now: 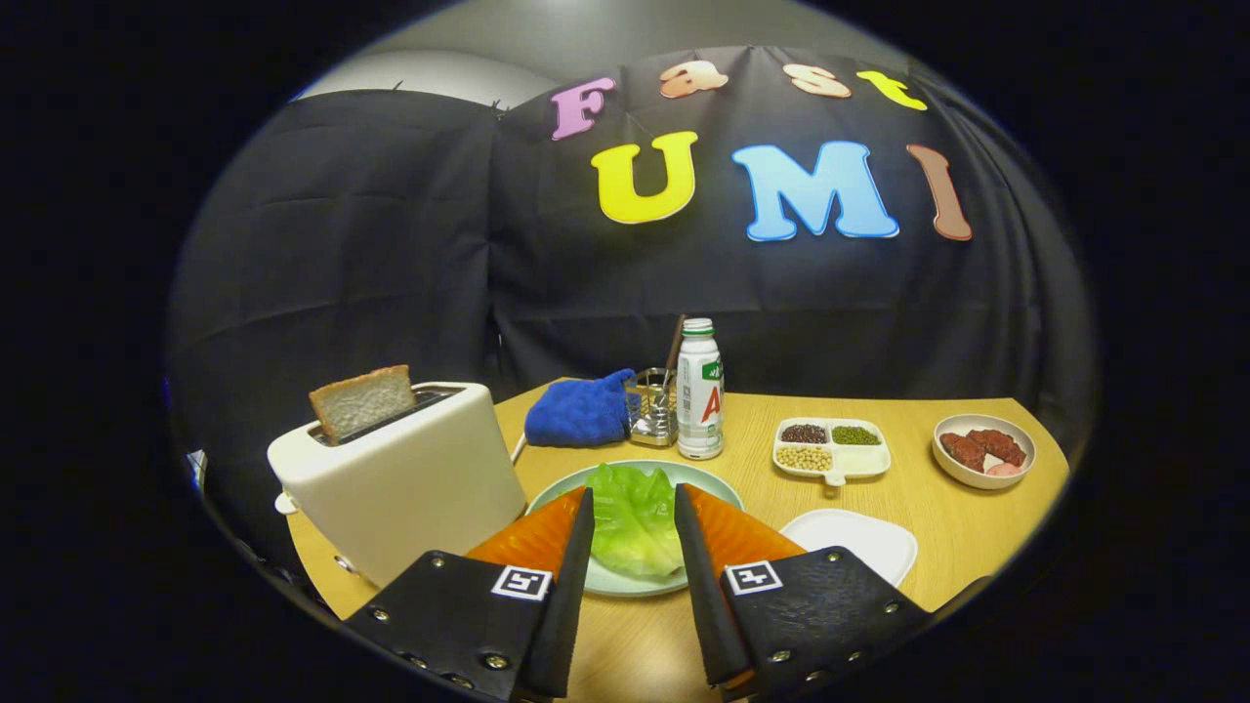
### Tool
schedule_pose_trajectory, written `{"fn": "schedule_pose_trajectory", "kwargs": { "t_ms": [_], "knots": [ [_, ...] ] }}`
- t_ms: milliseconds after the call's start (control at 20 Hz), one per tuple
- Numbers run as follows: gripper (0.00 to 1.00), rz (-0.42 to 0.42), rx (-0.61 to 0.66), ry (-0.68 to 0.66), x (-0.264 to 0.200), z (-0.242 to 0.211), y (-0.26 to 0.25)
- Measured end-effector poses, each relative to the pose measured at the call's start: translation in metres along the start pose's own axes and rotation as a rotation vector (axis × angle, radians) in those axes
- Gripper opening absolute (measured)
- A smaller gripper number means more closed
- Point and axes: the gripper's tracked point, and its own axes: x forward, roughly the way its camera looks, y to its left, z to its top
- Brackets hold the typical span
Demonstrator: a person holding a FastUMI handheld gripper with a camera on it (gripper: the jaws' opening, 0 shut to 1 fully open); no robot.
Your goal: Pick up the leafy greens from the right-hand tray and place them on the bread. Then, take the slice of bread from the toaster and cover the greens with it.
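A pale green lettuce leaf (pixel 635 527) lies on a light green plate (pixel 625 584) in the middle of the wooden table. What is under the leaf is hidden. My gripper (pixel 633 491) hovers over the plate, open, and the leaf shows in the gap between the two fingers; I cannot tell whether they touch it. To the left stands a cream toaster (pixel 400 478) with a slice of bread (pixel 363 400) sticking up out of its slot. Right of the plate sits a white tray (pixel 859 542) with nothing on it.
Behind the plate are a blue cloth (pixel 578 412), a metal rack (pixel 652 405) and a white bottle (pixel 699 391). Further right stand a divided dish of beans (pixel 830 447) and a bowl of meat (pixel 982 451). The table edge runs close behind the toaster.
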Motion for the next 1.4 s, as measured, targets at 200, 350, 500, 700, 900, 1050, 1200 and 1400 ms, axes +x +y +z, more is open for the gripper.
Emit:
{"fn": "schedule_pose_trajectory", "kwargs": {
  "t_ms": [200,350,500,700,900,1050,1200,1400],
  "knots": [
    [0.50,-0.007,0.011,-0.076,-0.019,0.018,0.040],
    [0.50,-0.002,0.048,-0.064,-0.026,0.021,0.076],
    [0.50,0.002,0.024,-0.053,-0.023,0.024,0.110],
    [0.50,0.110,0.029,-0.040,-0.013,0.028,0.170],
    [0.50,0.146,-0.005,-0.040,-0.002,0.031,0.207],
    [0.50,0.136,-0.026,-0.020,0.010,0.026,0.220],
    [0.50,0.123,-0.034,0.000,0.022,0.021,0.229],
    [0.50,0.083,-0.044,-0.009,0.035,0.024,0.236]
  ]
}}
